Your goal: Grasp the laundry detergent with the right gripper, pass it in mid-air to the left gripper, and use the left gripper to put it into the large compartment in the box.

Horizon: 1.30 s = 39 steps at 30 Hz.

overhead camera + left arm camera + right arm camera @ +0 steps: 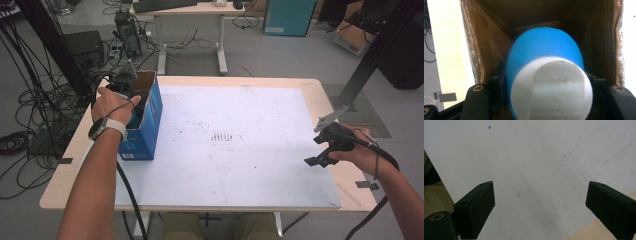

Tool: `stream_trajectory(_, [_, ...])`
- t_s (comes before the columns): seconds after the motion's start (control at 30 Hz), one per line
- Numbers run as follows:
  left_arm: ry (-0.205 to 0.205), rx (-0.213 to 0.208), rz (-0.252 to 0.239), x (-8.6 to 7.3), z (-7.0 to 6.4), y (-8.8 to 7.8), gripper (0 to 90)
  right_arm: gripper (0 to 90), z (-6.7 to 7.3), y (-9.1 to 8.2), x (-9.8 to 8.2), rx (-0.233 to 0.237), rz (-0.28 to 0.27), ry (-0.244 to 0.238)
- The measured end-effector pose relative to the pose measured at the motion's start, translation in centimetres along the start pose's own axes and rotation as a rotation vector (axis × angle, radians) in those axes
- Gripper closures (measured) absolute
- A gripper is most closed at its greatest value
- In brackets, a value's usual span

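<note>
The pale wooden desk (pixel 65 185) is carrying a large white sheet (pixel 240 150) that is covering most of its top. At the sheet's left edge an open blue cardboard box (pixel 145 125) is standing upright, brown inside.

The left claw (pixel 131 95) is reaching down into the mouth of that box, and in the left gripper view it (pixel 549 82) is clamping from both sides on a blue, egg-shaped object with a white foam-like cylindrical end (pixel 549 75). The object's long axis is running along the claw's own line, white end toward the camera and blue dome pointing at the box's floor, so the thing is sitting inside the box walls, already gripped. Judging from this, the coming move is turning on that straight line in or out of the box, and the left hand is the nearer one by far.

The right claw (pixel 320 150) is hovering well apart, over the sheet's right edge, its jaws standing wide with nothing between them (pixel 539 207).
</note>
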<state>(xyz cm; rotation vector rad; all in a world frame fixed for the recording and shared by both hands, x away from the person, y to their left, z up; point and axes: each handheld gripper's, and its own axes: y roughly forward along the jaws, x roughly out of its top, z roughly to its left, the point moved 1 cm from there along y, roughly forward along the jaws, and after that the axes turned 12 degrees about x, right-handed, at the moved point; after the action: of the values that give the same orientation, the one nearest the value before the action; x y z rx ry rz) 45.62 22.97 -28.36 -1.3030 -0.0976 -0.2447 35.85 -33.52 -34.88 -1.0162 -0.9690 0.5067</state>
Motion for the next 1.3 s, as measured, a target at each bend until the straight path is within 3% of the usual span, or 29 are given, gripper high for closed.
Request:
stream_trajectory(0.53, [-0.013,-0.04,-0.014,-0.2,0.5,0.1,27.4,8.2,0.2,0.1,-0.1,0.005,0.016,0.004])
stream_trajectory(0.73, [-0.018,-0.046,-0.026,-0.3,0.8,-0.6,26.4,8.2,0.3,0.1,-0.1,0.009,0.022,0.002])
stream_trajectory(0.9, [-0.019,-0.072,-0.038,-0.3,1.3,-1.4,18.1,8.1,0.4,0.1,-0.2,0.007,0.025,0.006])
stream_trajectory(1.1, [-0.015,-0.061,-0.068,-0.4,1.6,-2.4,10.9,8.1,0.7,-0.1,0.0,0.008,0.031,0.0])
stream_trajectory(1.3, [-0.009,-0.064,-0.139,-0.7,2.3,-4.2,8.4,7.5,0.8,-0.4,-0.1,-0.005,0.03,0.004])
